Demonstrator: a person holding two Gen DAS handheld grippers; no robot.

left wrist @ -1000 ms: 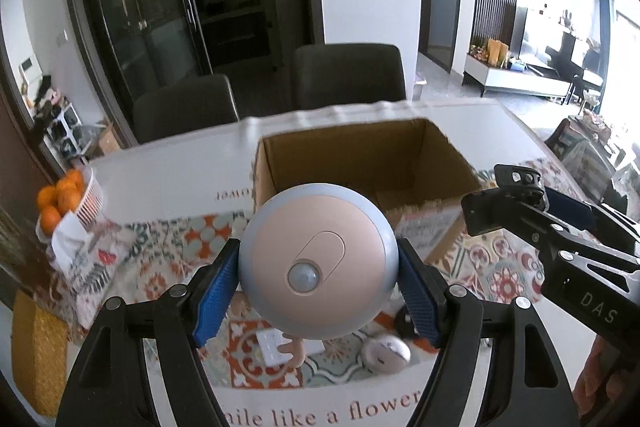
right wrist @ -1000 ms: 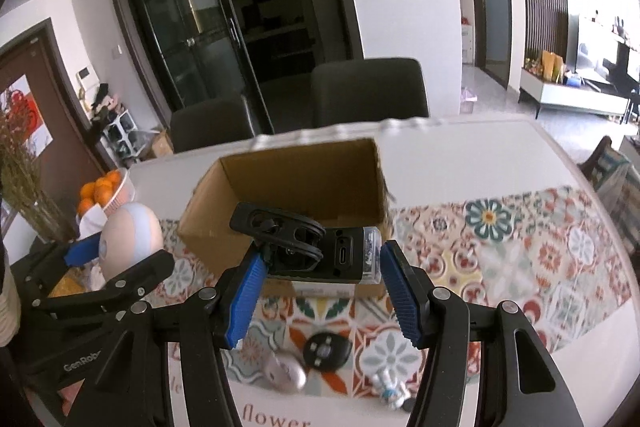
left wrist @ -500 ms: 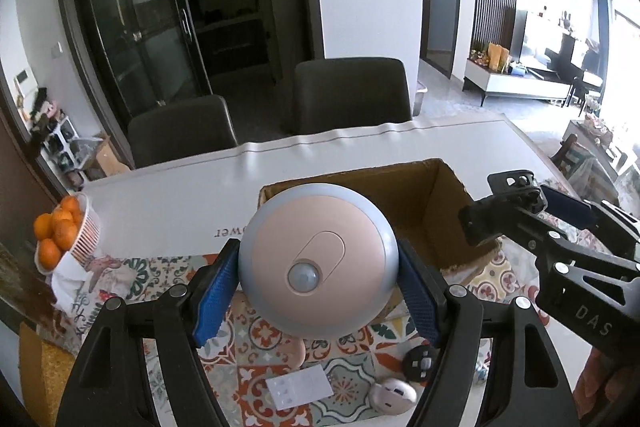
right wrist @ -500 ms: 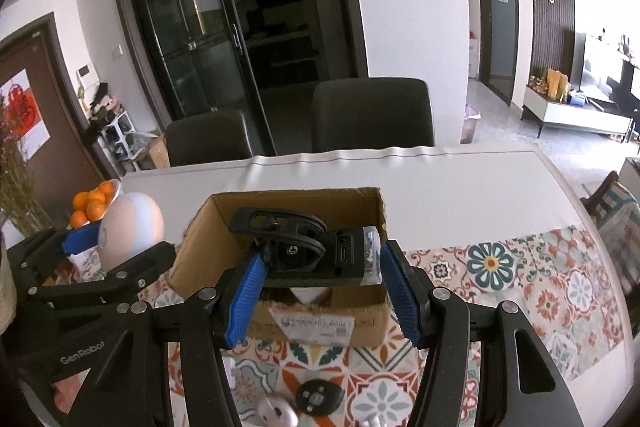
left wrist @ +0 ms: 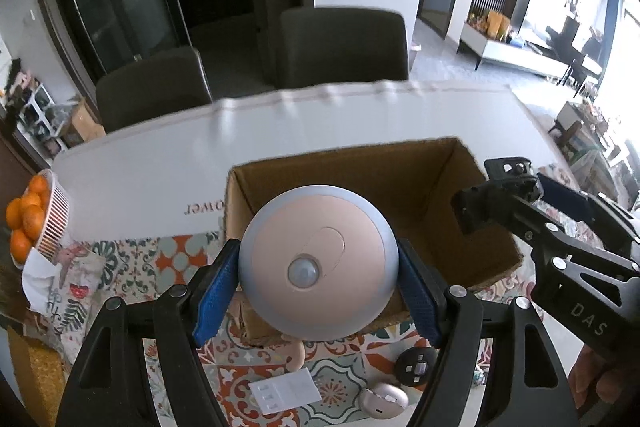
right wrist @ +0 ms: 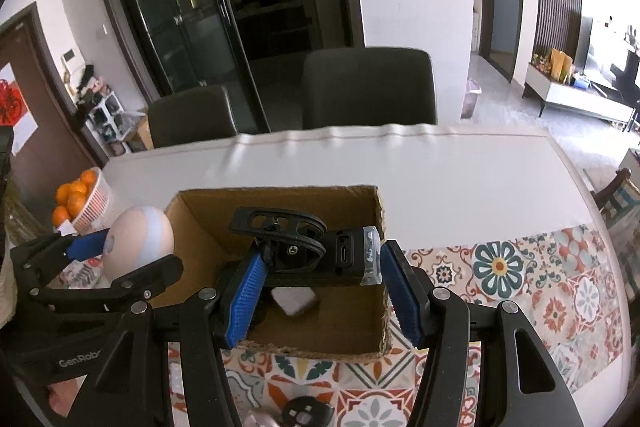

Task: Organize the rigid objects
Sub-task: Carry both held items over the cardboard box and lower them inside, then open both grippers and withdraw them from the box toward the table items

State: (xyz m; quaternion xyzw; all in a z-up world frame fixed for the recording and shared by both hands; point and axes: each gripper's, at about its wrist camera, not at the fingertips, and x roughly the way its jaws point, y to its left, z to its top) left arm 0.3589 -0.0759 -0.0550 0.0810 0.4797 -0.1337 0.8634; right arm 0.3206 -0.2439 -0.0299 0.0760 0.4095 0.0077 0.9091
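The left hand-held gripper [left wrist: 318, 291] pinched a round pink-and-grey sensor lamp [left wrist: 318, 267] above the near wall of the open brown cardboard box [left wrist: 360, 171] on the bench. The right hand-held gripper [right wrist: 320, 291] clamped a black bike light with clip mount [right wrist: 304, 251] over the box's inside.

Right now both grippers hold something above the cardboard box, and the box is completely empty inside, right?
Not quite. The cardboard box is not empty: the right wrist view shows a small white block lying on its floor. The rest stands: the left gripper and right gripper each hold something above it.
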